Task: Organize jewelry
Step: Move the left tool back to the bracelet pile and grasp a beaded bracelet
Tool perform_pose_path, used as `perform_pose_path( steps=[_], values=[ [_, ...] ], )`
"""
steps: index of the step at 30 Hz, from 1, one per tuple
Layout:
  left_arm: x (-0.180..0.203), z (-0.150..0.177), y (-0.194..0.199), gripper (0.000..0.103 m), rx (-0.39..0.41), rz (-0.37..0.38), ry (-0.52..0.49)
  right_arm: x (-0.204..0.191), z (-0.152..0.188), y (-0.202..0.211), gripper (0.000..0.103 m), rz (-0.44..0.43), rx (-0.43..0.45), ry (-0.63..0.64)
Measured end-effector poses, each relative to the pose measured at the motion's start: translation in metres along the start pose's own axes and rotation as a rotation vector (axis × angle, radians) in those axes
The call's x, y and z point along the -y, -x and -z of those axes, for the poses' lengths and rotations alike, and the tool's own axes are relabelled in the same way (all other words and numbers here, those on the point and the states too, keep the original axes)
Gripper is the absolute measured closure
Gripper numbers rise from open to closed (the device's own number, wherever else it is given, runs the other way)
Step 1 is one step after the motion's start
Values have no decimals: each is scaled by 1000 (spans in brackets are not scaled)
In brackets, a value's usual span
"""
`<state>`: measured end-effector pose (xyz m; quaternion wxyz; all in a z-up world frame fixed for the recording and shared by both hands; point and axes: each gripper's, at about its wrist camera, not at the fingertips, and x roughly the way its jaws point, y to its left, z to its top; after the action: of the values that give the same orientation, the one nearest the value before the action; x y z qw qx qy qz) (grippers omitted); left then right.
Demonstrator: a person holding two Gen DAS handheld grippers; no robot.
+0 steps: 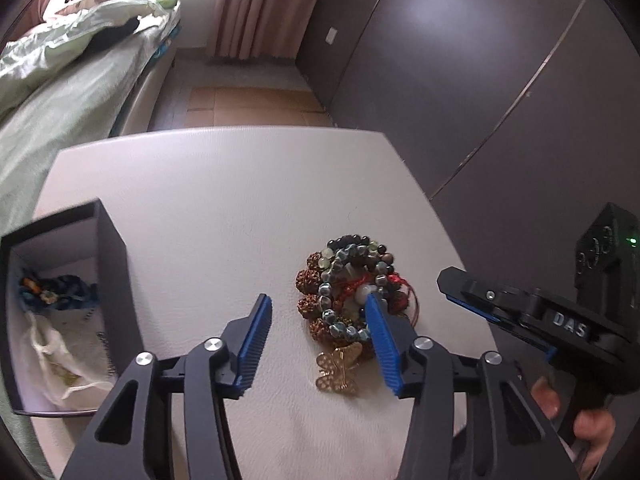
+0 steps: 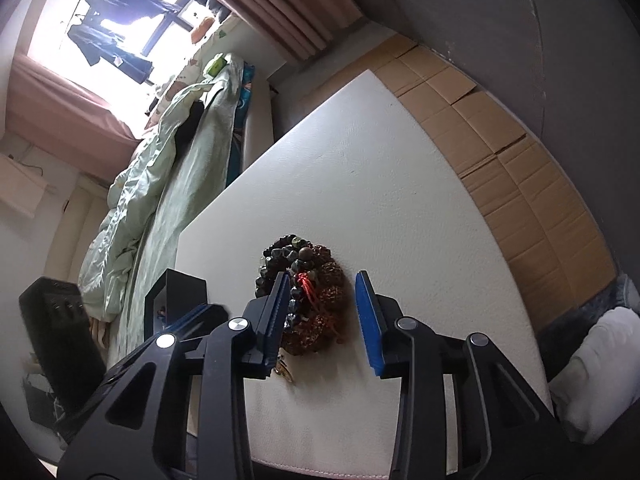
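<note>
Bright window [image 2: 112, 12], pink curtains [image 1: 260, 4], green-quilted bed [image 1: 60, 92], grey wardrobe [image 1: 500, 80].

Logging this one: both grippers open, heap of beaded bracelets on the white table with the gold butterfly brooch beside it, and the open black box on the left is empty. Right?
Not quite: the open black box is not empty. The left wrist view shows a blue beaded piece and a white drawstring pouch inside. The rest holds: left gripper and right gripper open, heap of beaded bracelets on the white table, gold butterfly brooch beside it.

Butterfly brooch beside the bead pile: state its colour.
Gold, the butterfly brooch shows best in the left wrist view.
</note>
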<state>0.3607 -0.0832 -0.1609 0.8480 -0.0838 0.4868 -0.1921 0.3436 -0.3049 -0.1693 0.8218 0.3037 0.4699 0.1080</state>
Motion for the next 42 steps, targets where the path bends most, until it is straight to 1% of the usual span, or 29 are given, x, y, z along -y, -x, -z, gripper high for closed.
perform_pose_path(
  steps=[3,5,6,7,9,10,15,18,20,22,25,30,32,34,35,37,38,42],
  values=[
    [1,2,-15,60,-31,1,5,2,-5,-8,68,15,-13,-12],
    [3,5,-23,72,-50,-1,1,3,-8,-12,68,19,-18,-16],
    [3,6,-26,76,-58,-3,2,3,-9,-14,68,18,-20,-16],
    [3,7,-27,82,-53,-13,1,2,-10,-16,68,17,-23,-15],
    [2,7,-27,89,-52,-9,8,0,-12,-19,68,23,-27,-8],
    [1,6,-27,96,-54,-4,15,-1,-12,-20,68,23,-28,-7],
    [-4,1,-13,97,-28,7,11,0,-18,-26,68,20,-34,-17],
    [-4,-4,0,97,1,12,14,-2,-23,-30,68,13,-37,-13],
    [-5,-8,12,97,26,13,20,-6,-24,-34,69,25,-40,5],
    [-7,-11,22,97,47,14,24,-11,-25,-39,74,37,-51,30],
    [-11,-16,38,97,75,15,31,-17,-25,-45,74,59,-60,59],
    [-19,-23,52,97,96,2,40,-24,-25,-55,74,100,-72,97],
    [-24,-22,57,97,102,0,49,-25,-24,-60,80,116,-84,110],
    [-29,-21,61,97,105,-1,54,-27,-23,-61,81,122,-84,120],
    [-31,-19,64,97,107,-1,57,-27,-22,-61,88,123,-81,125],
    [-34,-17,67,97,110,-5,57,-28,-21,-59,89,122,-75,130],
    [-34,-16,69,97,111,-8,57,-28,-21,-56,93,115,-65,129],
    [-37,-14,78,97,119,-20,57,-33,-19,-40,93,51,-29,134]
  ],
)
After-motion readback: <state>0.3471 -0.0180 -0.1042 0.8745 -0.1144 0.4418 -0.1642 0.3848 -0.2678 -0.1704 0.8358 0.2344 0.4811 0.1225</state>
